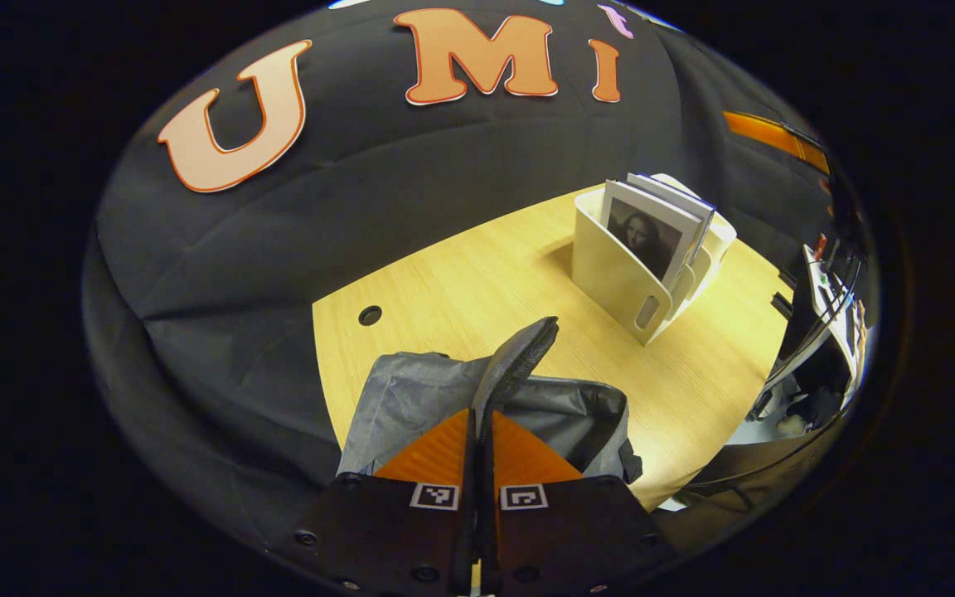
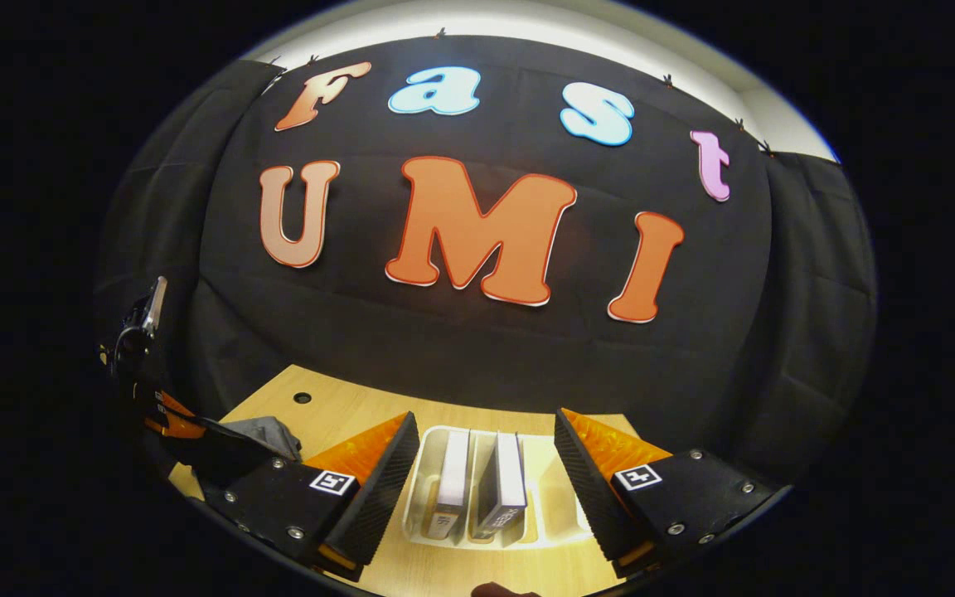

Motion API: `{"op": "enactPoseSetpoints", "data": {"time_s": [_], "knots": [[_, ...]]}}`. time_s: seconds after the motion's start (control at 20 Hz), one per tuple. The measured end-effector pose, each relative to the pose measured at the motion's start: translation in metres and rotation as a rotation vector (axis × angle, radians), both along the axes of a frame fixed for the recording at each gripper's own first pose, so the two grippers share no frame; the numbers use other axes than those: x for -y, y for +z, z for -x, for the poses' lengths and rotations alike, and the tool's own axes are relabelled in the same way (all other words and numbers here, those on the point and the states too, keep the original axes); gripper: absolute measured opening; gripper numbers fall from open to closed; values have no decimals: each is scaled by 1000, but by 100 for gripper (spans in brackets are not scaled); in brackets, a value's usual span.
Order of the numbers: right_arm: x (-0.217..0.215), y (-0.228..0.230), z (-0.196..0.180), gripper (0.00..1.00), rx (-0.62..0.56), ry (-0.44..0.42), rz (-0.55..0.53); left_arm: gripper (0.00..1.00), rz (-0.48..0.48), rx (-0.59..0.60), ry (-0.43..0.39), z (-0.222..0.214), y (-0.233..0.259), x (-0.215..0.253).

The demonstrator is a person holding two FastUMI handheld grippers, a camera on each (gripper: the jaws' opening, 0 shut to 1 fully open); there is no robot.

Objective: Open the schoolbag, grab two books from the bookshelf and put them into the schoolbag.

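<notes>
Recording booth: black cloth wall [image 2: 486, 348], wooden table [image 1: 461, 290].

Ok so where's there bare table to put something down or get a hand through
Bare wood lies between the schoolbag and the white bookshelf, and on the table around the small round hole toward the cloth wall. It is crowded at the bag, where the left claw pinches its flap, and over the books, between the open right claw.

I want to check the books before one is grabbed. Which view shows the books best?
The right gripper view: the books stand upright in the bookshelf, directly below, between the open fingers of the right gripper. The left gripper view shows them farther off, from the side, with one cover facing the camera.
</notes>
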State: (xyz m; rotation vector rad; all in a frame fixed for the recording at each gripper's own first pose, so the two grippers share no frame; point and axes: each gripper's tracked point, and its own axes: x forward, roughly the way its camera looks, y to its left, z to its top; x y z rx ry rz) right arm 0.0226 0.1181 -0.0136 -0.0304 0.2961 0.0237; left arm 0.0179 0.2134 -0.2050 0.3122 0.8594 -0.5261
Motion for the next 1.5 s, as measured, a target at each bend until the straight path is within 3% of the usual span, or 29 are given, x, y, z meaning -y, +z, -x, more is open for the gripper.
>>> {"op": "enactPoseSetpoints", "data": {"time_s": [0.2, 0.35, 0.6, 0.8, 1.05, 1.15, 1.3, 1.35, 1.4, 1.5], "knots": [[-11, -29, -13, 98, -163, 21, -39, 4, 27, -37, -51, -3, 8, -5], [-24, -52, -21, 98, -276, 83, -87, 4, 63, -94, -60, -6, 15, -4], [-39, -93, -36, 99, -469, 137, -154, 3, 49, -148, -73, -13, 21, 3], [-35, -121, -50, 97, -616, 133, -92, 2, 9, -169, -92, -10, 24, 5], [-30, -161, -67, 93, -783, 113, -40, 2, 13, -183, -48, -12, 14, 6], [-25, -174, -74, 85, -829, 90, -19, 3, 7, -185, -34, -12, 12, 1], [-32, -185, -76, 50, -901, 79, -55, 3, 13, -197, -12, -8, 7, 4], [-33, -179, -73, 51, -921, 84, -86, 2, 12, -200, -9, -7, 6, 4], [-36, -180, -71, 36, -937, 87, -104, 3, 11, -202, -5, -7, 5, 4], [-35, -178, -68, 31, -945, 105, -117, 3, 9, -206, 3, -7, 4, 7]]}}
